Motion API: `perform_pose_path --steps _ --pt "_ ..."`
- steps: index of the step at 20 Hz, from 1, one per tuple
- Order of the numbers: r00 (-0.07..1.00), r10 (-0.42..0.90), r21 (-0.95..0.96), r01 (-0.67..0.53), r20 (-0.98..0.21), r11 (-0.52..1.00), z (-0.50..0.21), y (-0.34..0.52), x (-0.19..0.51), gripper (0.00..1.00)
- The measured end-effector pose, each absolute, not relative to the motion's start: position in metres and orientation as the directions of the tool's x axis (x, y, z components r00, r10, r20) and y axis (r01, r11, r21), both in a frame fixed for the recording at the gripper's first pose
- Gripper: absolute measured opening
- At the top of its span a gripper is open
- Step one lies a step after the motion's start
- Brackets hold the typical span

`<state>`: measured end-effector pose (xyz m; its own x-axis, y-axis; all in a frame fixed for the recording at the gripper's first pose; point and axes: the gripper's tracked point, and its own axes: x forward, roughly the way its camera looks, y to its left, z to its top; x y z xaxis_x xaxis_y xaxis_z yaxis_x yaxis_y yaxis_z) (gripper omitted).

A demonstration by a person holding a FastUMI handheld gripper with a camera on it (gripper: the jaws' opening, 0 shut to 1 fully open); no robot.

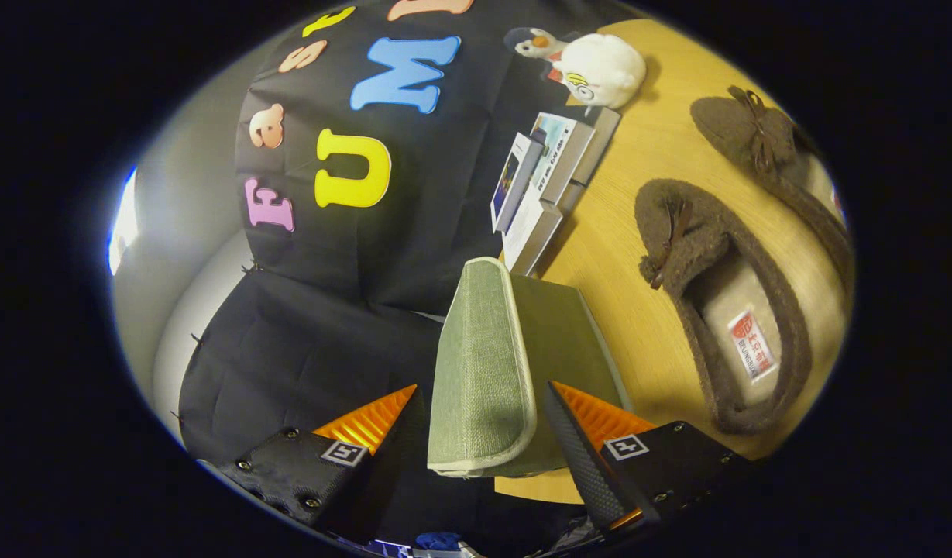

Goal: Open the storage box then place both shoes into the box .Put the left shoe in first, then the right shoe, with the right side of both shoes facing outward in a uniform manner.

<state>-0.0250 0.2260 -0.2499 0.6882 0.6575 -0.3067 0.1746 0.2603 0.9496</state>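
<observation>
The hand-held gripper (483,434) pinched the storage box's lid (483,364), apparently mid-opening; next, the two shoes (723,310) on the table (615,256) needed loading.

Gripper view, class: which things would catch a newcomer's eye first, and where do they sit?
The green fabric lid of the storage box stands between the fingers of the gripper; whether they press it is unclear. Beyond the fingers, two brown fuzzy shoes lie on the wooden table. Farther off, a white plush toy sits beside stacked small boxes.
</observation>
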Motion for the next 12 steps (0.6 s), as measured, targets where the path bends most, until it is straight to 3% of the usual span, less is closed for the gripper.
perform_pose_path --steps 6,7,12 --pt "0.686 0.684 0.963 0.249 -0.248 0.099 -0.253 0.240 -0.025 0.95" --pt "0.684 0.686 0.963 0.250 -0.248 0.099 -0.255 0.241 -0.024 0.81" --pt "0.653 0.725 0.965 0.255 -0.222 0.066 -0.256 0.248 -0.029 0.81"
